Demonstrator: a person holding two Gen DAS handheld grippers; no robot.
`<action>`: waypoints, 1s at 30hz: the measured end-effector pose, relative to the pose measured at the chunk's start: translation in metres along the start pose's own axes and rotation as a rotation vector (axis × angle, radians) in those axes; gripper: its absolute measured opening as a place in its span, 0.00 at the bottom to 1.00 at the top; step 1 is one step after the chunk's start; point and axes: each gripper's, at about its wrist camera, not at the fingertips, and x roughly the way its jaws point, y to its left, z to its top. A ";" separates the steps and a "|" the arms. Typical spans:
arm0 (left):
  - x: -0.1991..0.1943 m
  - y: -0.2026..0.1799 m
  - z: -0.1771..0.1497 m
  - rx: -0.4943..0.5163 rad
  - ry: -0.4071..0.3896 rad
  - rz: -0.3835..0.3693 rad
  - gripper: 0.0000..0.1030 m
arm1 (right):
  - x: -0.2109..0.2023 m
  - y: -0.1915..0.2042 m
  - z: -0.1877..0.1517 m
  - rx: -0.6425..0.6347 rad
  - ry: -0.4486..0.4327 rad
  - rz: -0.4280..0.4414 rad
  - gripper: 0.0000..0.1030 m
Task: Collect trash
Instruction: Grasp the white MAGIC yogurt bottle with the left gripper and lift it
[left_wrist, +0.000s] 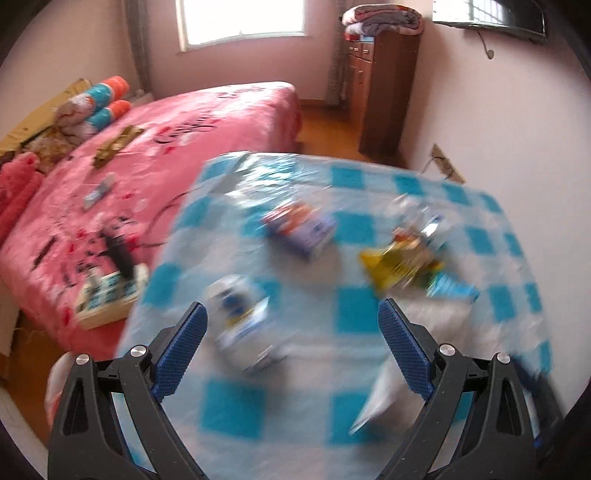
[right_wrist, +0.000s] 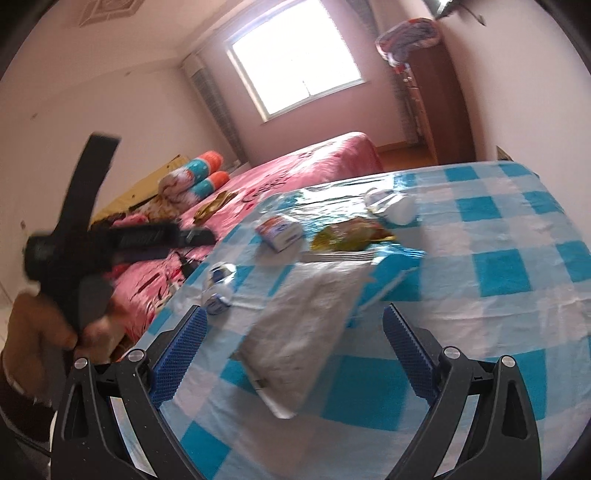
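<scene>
Trash lies on a table with a blue-and-white checked cloth (left_wrist: 369, 325). In the left wrist view a crushed white-and-blue can (left_wrist: 240, 317) lies just ahead of my open left gripper (left_wrist: 293, 314), near its left finger. A small purple-and-red carton (left_wrist: 299, 229) and a yellow snack wrapper (left_wrist: 399, 262) lie farther off. In the right wrist view my open right gripper (right_wrist: 293, 317) hovers over a grey plastic bag (right_wrist: 303, 328). The can (right_wrist: 218, 286), the carton (right_wrist: 279, 230), the wrapper (right_wrist: 351, 232) and a white cup (right_wrist: 395, 206) lie beyond. The left gripper (right_wrist: 184, 236) shows at left, held by a hand.
A bed with a pink cover (left_wrist: 147, 155) stands left of the table, with a power strip (left_wrist: 110, 295), cables and rolled bedding (left_wrist: 107, 99) on it. A brown cabinet (left_wrist: 388, 92) stands by the far wall. A blue sheet (right_wrist: 391, 273) lies under the bag.
</scene>
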 end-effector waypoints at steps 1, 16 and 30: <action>0.009 -0.011 0.010 0.008 0.006 -0.019 0.91 | -0.002 -0.008 0.001 0.016 -0.003 -0.007 0.92; 0.144 -0.142 0.100 0.082 0.244 -0.088 0.91 | -0.006 -0.057 0.002 0.171 0.004 0.003 0.92; 0.188 -0.161 0.103 0.062 0.324 -0.023 0.74 | -0.005 -0.062 0.002 0.210 0.018 0.027 0.92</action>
